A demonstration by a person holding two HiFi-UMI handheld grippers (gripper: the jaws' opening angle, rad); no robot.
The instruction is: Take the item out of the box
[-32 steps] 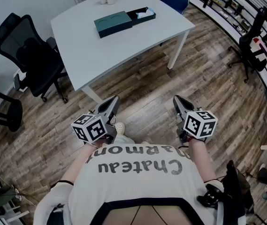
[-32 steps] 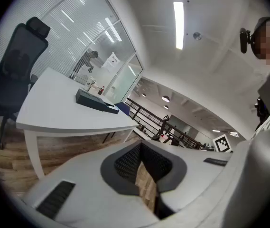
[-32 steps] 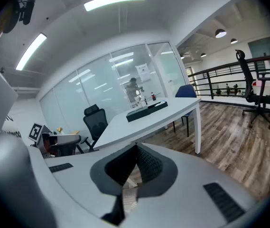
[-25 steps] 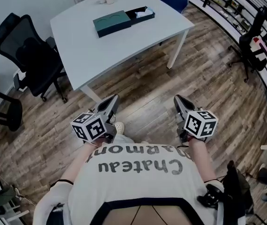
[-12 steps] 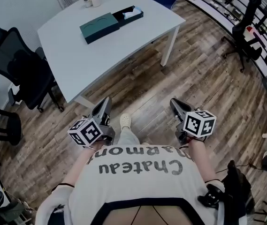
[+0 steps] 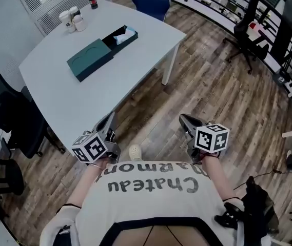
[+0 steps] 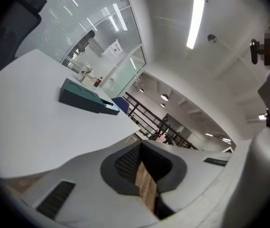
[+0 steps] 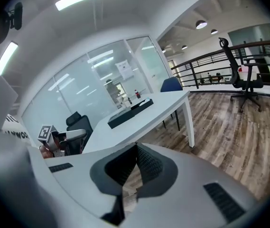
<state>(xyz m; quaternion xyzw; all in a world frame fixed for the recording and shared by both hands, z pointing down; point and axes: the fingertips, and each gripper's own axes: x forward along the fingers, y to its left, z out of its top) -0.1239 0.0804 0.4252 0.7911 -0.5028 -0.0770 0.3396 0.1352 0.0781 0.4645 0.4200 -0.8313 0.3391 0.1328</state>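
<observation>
Approach stage, by the look of it; nothing touched yet. Ahead, a white table (image 6: 58,91), with its near edge just beyond both grippers. On its far half, a dark green box (image 6: 90,60), lying slantwise, with the drawer end slid out. Down low and well apart from that box: left gripper (image 6: 109,118) with jaws pressed together on nothing, right gripper (image 6: 183,119) likewise closed and empty. Inside the open drawer, a pale item (image 6: 127,33), too small to identify. Next, probably: step in, spread one set of jaws, reach across the tabletop to the drawer and pinch the item.
</observation>
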